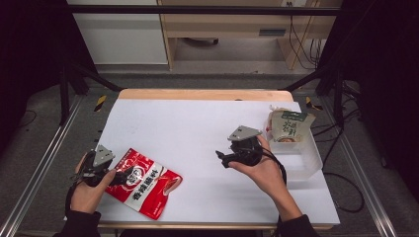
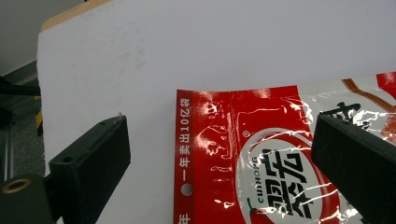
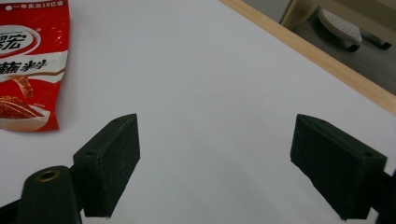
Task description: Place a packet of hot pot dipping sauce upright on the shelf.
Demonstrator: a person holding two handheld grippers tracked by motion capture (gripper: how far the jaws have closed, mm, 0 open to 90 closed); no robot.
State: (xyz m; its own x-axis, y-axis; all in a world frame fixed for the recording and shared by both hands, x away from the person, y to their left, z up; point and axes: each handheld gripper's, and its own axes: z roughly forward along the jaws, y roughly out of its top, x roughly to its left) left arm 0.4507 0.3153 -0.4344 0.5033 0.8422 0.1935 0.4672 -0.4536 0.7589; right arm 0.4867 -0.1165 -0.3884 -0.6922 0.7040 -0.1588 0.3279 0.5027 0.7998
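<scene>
Two grippers are gaping empty: left gripper [image 1: 120, 176] is straddling the red packet [image 1: 143, 182]; right gripper [image 1: 221, 157] is hovering mid-table [image 1: 197, 123].

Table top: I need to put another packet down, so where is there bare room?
Free: the white sheet between the red packet and the clear bin, and its far half. Crowded: near left, around the left gripper, and the right edge.

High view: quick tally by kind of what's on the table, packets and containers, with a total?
Red snack packets: 1, the red packet by the left claw.
Green-and-white packets: 1, the green packet in the bin.
Clear plastic bins: 1, the clear bin.
Total: 3
</scene>
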